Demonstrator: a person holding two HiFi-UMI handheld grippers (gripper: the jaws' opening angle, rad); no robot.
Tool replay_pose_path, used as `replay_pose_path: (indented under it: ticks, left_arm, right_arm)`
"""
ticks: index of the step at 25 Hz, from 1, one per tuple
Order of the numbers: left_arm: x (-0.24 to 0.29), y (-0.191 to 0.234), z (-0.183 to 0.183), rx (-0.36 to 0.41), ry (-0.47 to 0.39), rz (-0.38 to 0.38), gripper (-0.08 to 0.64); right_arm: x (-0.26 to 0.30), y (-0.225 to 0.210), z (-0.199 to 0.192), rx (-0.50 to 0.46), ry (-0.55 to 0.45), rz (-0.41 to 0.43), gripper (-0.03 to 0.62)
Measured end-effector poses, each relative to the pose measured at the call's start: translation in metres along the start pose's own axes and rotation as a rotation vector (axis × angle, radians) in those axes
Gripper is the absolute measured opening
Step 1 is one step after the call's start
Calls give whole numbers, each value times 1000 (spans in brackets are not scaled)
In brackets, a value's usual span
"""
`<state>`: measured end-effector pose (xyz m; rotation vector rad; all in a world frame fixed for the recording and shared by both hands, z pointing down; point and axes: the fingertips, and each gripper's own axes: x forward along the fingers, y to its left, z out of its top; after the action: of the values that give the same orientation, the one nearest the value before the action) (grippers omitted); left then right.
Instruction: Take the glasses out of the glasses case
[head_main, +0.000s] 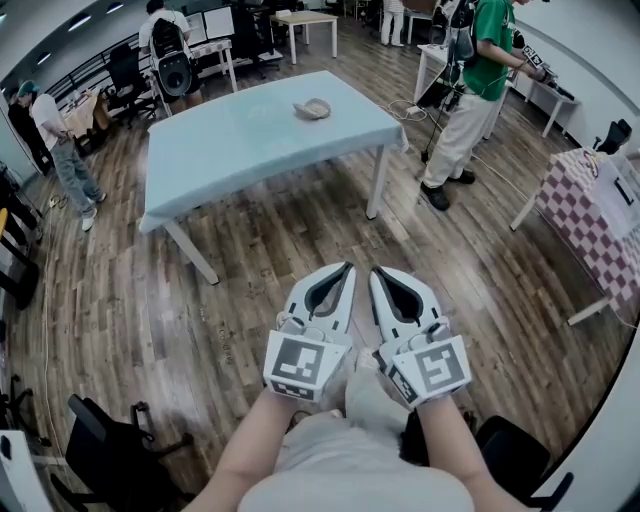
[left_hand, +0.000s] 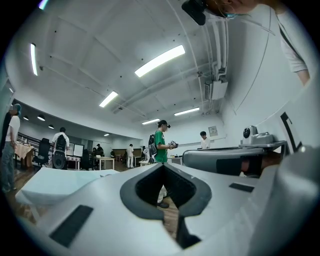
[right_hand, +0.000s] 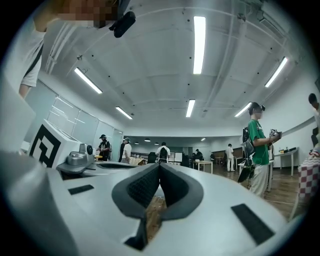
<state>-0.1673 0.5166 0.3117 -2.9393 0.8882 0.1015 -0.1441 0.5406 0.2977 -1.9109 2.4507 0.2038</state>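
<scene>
Since the left gripper (head_main: 348, 268) and right gripper (head_main: 378, 272) are closed and empty, well short of the glasses case (head_main: 313, 108), they need opening on approach.

Left tool (head_main: 346, 270) and right tool (head_main: 379, 273) side by side, pointing level, jaws together (both empty).

Quantities: white two-jaw grippers with marker cubes, 2 (left gripper (head_main: 346, 272), right gripper (head_main: 380, 275)); table under light-blue cloth (head_main: 250, 140), 1; beige oval glasses case (head_main: 312, 108), 1; table under red-and-white checked cloth (head_main: 585, 215), 1; standing persons (head_main: 485, 60) near the blue table, 3
</scene>
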Motion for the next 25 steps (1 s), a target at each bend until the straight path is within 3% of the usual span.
replay_pose_path:
  ticks: [8, 14, 25]
  left_arm:
    - [25, 26, -8, 23, 29, 25, 8]
    - [62, 40, -7, -51, 18, 17, 8]
    - [140, 70, -14, -35, 20, 35, 8]
  right_arm:
    - [32, -18, -6, 65, -8, 23, 5]
    - [59, -44, -9, 35, -9, 59, 5]
    - [119, -104, -27, -20, 56, 82, 5]
